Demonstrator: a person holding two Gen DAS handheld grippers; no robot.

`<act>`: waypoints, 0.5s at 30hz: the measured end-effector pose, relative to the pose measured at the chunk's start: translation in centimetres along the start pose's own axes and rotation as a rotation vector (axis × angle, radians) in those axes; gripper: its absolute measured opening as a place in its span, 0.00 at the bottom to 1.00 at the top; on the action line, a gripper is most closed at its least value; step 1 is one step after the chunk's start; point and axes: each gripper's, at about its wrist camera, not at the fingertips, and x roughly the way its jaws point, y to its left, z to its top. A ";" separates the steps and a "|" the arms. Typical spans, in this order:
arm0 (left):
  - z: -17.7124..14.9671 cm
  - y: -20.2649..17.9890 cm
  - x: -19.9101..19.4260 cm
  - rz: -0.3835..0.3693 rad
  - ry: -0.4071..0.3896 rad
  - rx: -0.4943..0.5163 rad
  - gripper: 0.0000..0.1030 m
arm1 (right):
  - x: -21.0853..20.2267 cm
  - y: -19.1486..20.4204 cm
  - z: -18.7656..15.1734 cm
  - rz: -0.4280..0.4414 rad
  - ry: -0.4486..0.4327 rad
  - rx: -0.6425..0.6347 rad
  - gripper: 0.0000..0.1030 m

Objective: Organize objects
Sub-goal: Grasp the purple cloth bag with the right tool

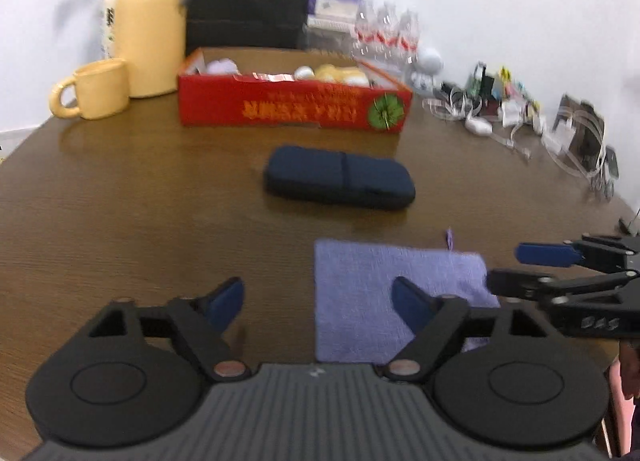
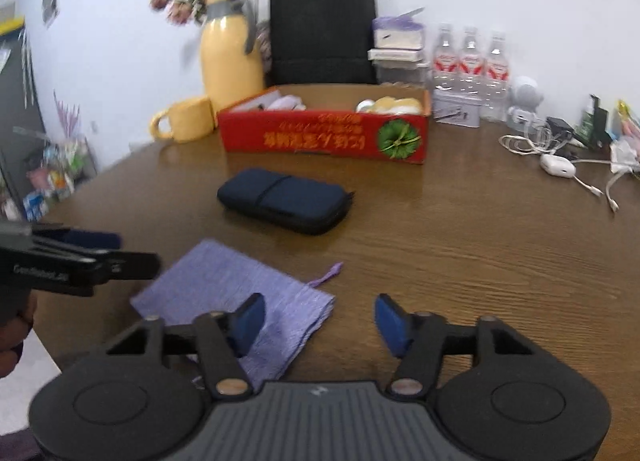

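Both tongs hover over purple cloth (image 1: 396,297) near table's (image 1: 140,201) front edge. Left gripper (image 1: 318,303) and right gripper (image 2: 320,323) apart, empty. Likely step: reaching for cloth. Next: pinch edges, carry toward red box (image 1: 294,103) at back.

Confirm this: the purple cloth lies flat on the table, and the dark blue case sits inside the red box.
Wrong on one count. The dark blue case sits on the table in front of the red box, as the right wrist view shows. The purple cloth does lie flat.
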 end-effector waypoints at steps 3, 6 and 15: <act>-1.1 -0.6 0.3 0.023 0.021 0.011 0.51 | 1.1 1.2 -0.7 -0.029 0.023 -0.046 0.43; -1.4 -0.7 0.0 0.015 0.027 0.023 0.31 | 1.2 1.5 -1.0 -0.012 0.012 -0.045 0.36; -0.2 -0.5 0.0 -0.046 0.006 -0.033 0.07 | 2.0 1.2 0.0 0.006 -0.030 0.009 0.03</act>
